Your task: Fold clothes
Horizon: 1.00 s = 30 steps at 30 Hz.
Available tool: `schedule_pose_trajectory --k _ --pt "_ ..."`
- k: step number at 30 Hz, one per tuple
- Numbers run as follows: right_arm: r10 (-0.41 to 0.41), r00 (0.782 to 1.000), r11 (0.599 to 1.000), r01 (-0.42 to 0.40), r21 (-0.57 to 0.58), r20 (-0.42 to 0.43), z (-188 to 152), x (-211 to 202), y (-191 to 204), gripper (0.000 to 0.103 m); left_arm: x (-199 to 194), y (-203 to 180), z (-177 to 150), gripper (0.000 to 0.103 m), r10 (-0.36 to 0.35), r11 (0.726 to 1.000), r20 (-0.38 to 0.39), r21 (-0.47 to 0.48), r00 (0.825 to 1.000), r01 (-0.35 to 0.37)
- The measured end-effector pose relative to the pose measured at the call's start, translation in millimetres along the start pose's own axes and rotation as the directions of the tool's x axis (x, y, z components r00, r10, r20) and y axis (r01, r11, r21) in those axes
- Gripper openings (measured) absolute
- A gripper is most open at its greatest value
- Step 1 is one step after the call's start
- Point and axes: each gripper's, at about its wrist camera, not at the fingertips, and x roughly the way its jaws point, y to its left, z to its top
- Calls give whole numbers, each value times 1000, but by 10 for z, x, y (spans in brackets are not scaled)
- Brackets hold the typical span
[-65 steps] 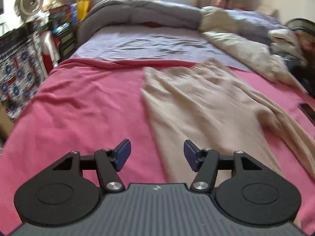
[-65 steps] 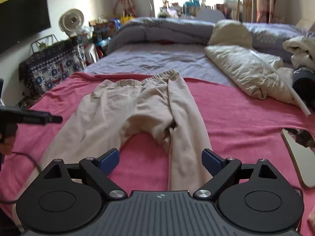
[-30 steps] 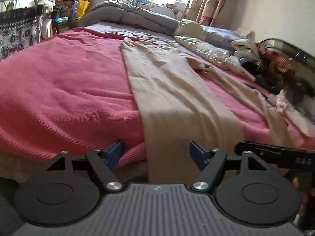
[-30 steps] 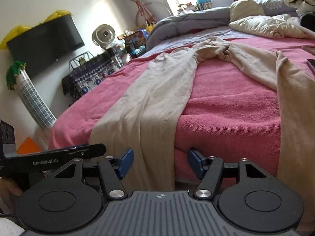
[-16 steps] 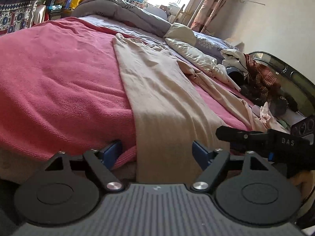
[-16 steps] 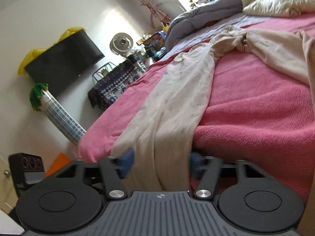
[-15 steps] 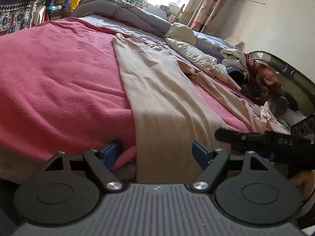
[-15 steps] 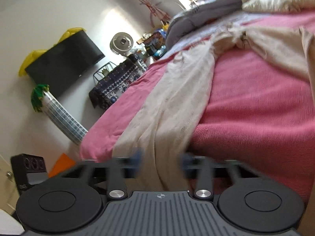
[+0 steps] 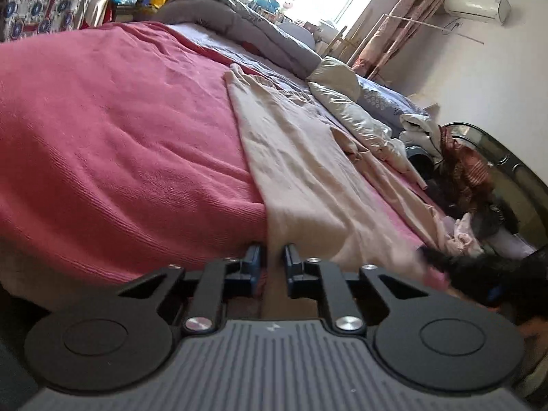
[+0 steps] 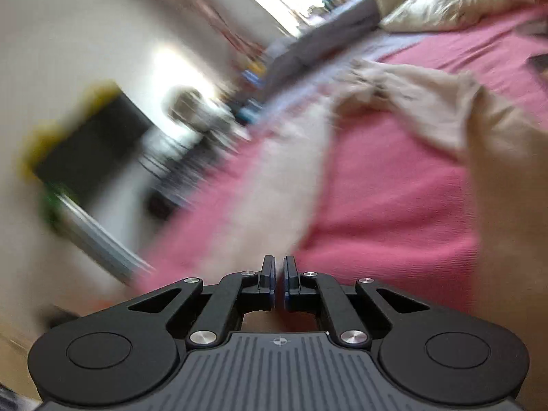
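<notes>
Left wrist view: the left gripper (image 9: 274, 257) sits low in the middle of the frame at the near edge of the bed, and its jaws are closing on the hem of one leg of the beige trousers (image 9: 298, 171); the cloth runs straight down between the two blue pads (image 9: 255, 260), which press on it with only a narrow gap left. From there the trouser leg stretches away toward the upper middle of the frame, lying flat on the pink blanket (image 9: 120, 144), with the waistband at the far end near the grey quilt (image 9: 246, 30). The second leg trails off to the right, toward a cream pillow (image 9: 346, 109) and a heap of clothes (image 9: 459, 171) at the right edge. At lower right a dark, blurred shape (image 9: 479, 274) comes in just beside the trousers; I cannot tell for sure what it is.

Right wrist view: this frame is smeared by motion. The right gripper (image 10: 278, 274) is at lower middle, its jaws clenched almost together. The other leg of the trousers (image 10: 274, 185) comes down the middle of the frame to the fingertips, and the cloth seems pinched between them, though the blur hides the exact contact. More of the trousers lies bunched at upper right on the pink blanket (image 10: 394, 198). A dark box with yellow on top (image 10: 89, 137) stands at the left against the wall.
</notes>
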Motion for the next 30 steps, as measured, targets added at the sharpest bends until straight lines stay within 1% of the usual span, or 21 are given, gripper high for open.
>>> schedule_pose_trajectory --k 1,2,3,5,7,8,10,11,12,14,16,17,18,19,21,23,24,25,27,29,30 --pt "29 1000 999 -29 19 -9 -22 2 -26 11 2 -4 4 14 -13 1000 -4 2 1000 13" --pt "57 998 998 -57 38 -12 -47 3 -45 13 9 -25 3 22 -20 1000 -10 12 1000 21" --pt "65 998 997 -64 30 -13 -71 10 -36 14 21 -37 2 35 -28 999 -16 16 999 28" --pt "54 998 998 -54 -11 -37 -108 86 17 20 50 -50 0 52 -53 998 -27 19 998 54" --pt "56 996 998 -57 -20 -65 -142 203 65 20 76 -70 1 56 -67 997 -29 23 997 68" --pt "57 996 998 -58 -15 -71 -152 258 93 18 88 -96 -3 53 -53 998 -29 39 998 54" --pt "53 996 999 -53 -6 -75 -155 323 159 9 85 -143 -17 36 7 997 -19 78 1000 -5" --pt "69 996 998 -68 11 -61 -138 273 170 8 79 -158 -22 16 33 996 -14 88 999 -32" --pt "93 995 995 -91 38 -38 -111 193 169 8 74 -142 -17 10 39 996 -13 78 999 -38" --pt "139 990 986 -139 90 10 -57 34 168 6 71 -79 -3 8 28 999 -17 42 999 -28" --pt "141 989 982 -147 119 54 0 -107 124 5 88 -83 -7 8 32 998 -21 46 999 -31" --pt "73 996 994 -78 79 59 20 -141 130 4 98 -92 -8 7 35 998 -22 53 999 -33" --pt "-37 998 999 36 4 58 35 -153 159 4 105 -97 -7 7 36 998 -24 58 999 -35" --pt "-77 996 997 78 -20 49 41 -155 150 4 107 -92 -5 7 35 998 -24 57 999 -34" --pt "-68 998 998 68 -5 15 40 -149 83 4 101 -72 -3 7 26 999 -25 44 999 -25" --pt "3 1000 999 -3 40 14 34 -162 37 13 97 -60 -4 7 21 999 -24 38 999 -20" --pt "10 1000 999 -11 30 22 29 -145 54 16 95 -56 -4 7 20 999 -24 35 1000 -19" --pt "14 1000 1000 -15 20 28 33 -109 72 27 94 -51 -4 7 18 999 -24 33 1000 -17" --pt "50 998 998 -52 48 43 80 -14 54 35 96 -43 -4 8 16 999 -24 30 1000 -15" --pt "80 995 994 -84 69 59 156 143 37 36 99 -31 -1 8 12 1000 -25 25 1000 -11" --pt "72 996 995 -76 63 62 191 245 44 36 102 -27 2 8 11 1000 -25 23 1000 -10"
